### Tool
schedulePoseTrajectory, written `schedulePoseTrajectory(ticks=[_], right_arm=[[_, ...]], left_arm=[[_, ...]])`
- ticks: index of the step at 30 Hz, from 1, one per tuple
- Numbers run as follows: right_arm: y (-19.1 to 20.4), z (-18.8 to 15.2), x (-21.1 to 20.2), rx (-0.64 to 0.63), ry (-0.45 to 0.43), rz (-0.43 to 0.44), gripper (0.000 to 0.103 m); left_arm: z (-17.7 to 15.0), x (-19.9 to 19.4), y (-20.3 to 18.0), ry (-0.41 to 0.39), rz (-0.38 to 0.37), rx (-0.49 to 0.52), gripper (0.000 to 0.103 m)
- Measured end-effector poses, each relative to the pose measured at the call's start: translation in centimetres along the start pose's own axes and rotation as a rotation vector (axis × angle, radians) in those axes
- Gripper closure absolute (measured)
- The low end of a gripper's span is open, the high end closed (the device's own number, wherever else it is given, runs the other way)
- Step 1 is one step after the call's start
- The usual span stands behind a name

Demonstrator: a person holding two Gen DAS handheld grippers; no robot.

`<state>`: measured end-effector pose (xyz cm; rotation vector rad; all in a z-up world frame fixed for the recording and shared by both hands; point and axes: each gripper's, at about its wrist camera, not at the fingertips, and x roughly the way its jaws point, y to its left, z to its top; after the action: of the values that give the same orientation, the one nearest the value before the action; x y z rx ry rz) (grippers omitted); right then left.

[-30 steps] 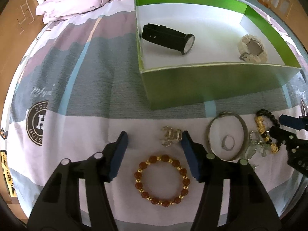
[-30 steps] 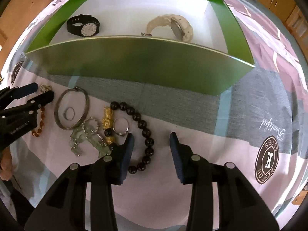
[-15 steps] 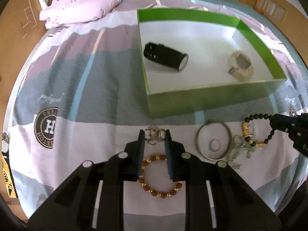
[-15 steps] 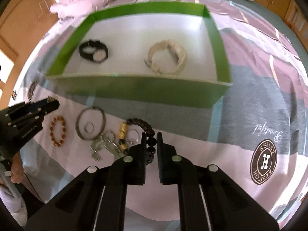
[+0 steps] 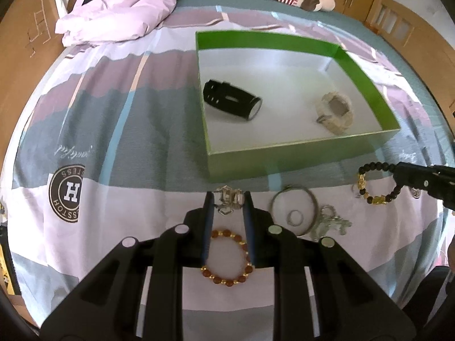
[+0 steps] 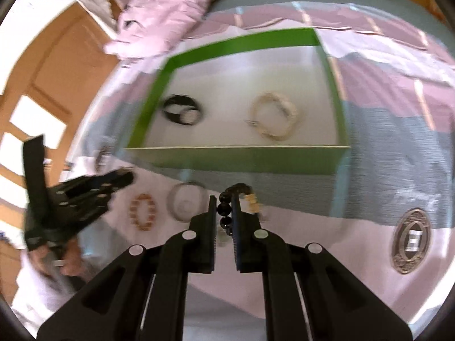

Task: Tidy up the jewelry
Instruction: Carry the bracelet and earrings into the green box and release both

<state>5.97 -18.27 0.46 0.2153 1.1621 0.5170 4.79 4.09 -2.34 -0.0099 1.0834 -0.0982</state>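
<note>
Right wrist view: the black bead bracelet [image 6: 224, 213] hangs pinched in the right claw [image 6: 224, 216], lifted above the bed [image 6: 384, 142] before the green box's [image 6: 250, 159] near wall. The left claw [image 5: 227, 201] grips a silver trinket [image 5: 227, 197] beside the amber bracelet [image 5: 227, 255].

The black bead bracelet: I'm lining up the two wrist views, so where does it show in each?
Left wrist view: the black bead bracelet is at the far right, hanging from the right gripper.
Right wrist view: it is at centre, clamped between the right gripper's fingers, just below the box front.
Shared landmark: the green box holding two watches.
</note>
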Motion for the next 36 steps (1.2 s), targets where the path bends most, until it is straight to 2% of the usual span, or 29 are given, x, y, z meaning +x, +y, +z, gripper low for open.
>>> schedulePoseTrajectory(ticks=[4,6,10,12,15,19,27,29,31,32,36], right_arm=[[1.9,0.3,-1.8,-0.085,-0.118,-0.109,0.093],[3.0,0.5,-3.0,-0.118,-0.189,-0.130,0.093],[4.3,1.2,-5.3,-0.158,-0.349,-0.227,0.093],[4.3,2.0,-5.6,-0.156,-0.392,-0.246,0.093],[3.3,3.3,-4.2,-0.129,-0.394,-0.282,0.093],[1.1,4.0,-1.3,-0.069,-0.340,-0.305,0.093],[-0.2,4.3,-0.5,-0.039,-0.331,-0.307,0.092],[0.1,4.2,-0.9,-0.046,-0.345,-0.321,0.067],[0.5,4.0,-1.7,-0.051,-0.373,-0.332,0.051],[0.7,4.0,-1.9,-0.052,-0.378,-0.332,0.048],[1.5,3.5,-2.5,-0.067,-0.336,-0.274,0.048]], left_arm=[[0.8,-0.7,-0.7,-0.029,0.013,0.018,0.083],[1.5,-1.5,-0.9,-0.056,0.021,0.021,0.083],[3.5,-3.5,-1.1,-0.133,0.086,0.030,0.083],[4.3,-4.0,-1.0,-0.158,0.093,0.026,0.083],[5.4,-3.5,-0.8,-0.147,0.077,0.007,0.083],[6.3,-1.9,-0.6,-0.111,0.049,-0.006,0.083],[6.8,0.7,-0.7,-0.054,0.001,-0.031,0.082],[6.7,0.8,-0.8,-0.052,0.018,-0.029,0.070],[6.7,0.6,-0.9,-0.060,0.029,-0.027,0.064],[6.6,0.4,-1.0,-0.059,0.021,-0.027,0.062],[6.4,-0.5,-1.3,-0.057,0.017,-0.028,0.059]])
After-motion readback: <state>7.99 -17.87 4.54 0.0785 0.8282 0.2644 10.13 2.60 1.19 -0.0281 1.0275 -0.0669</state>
